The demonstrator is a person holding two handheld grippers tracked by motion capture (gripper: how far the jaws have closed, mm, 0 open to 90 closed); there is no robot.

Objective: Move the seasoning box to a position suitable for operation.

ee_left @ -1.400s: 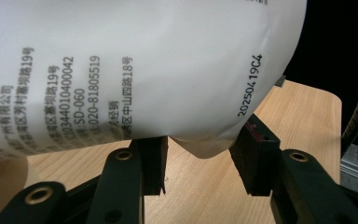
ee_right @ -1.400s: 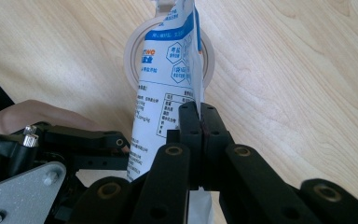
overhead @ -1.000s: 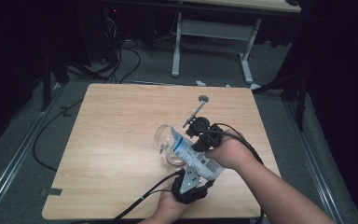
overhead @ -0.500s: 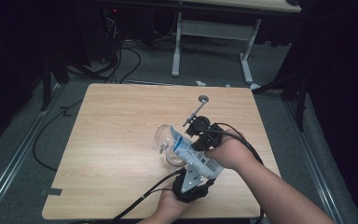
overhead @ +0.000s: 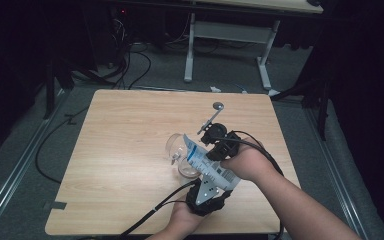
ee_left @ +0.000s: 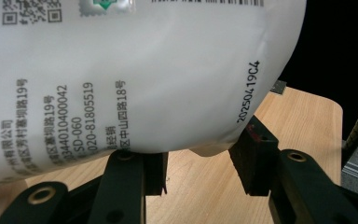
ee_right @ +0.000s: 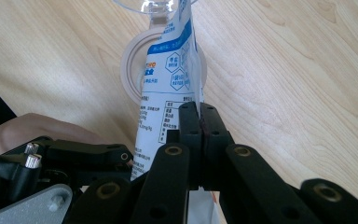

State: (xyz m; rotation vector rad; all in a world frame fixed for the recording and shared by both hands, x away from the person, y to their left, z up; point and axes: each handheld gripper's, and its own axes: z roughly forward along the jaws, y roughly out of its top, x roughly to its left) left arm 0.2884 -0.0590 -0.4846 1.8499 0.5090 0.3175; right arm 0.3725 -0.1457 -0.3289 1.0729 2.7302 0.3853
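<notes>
Two tongs: both of mine are on one white pouch point(overhead: 206, 162), held over the table point(overhead: 125, 145) toward its near right part.
Glass: a clear stemmed glass point(overhead: 179, 148) lies on its side on the table, left of my hands, its round foot point(ee_right: 135, 70) just under the pouch's upper end (the bowl looks empty, though I cannot be sure).
Pouch: printed white and blue, it slants from the near edge up toward the glass, its top corner touching or just over the glass; the right gripper view shows it edge-on above the foot.
Left gripper point(ee_left: 198, 163): my jaws stand half spread around the pouch's full bottom end; in the left gripper view the bag rests on the left pad point(ee_left: 156, 170) and against the right one, so I am pinching it loosely.
Right gripper point(ee_right: 199, 121): jaws pressed together on the pouch's thin side seam, higher up the bag.
Spoon: a metal spoon-like tool point(overhead: 212, 116) lies beyond my right hand point(overhead: 247, 162), toward the far right corner.
</notes>
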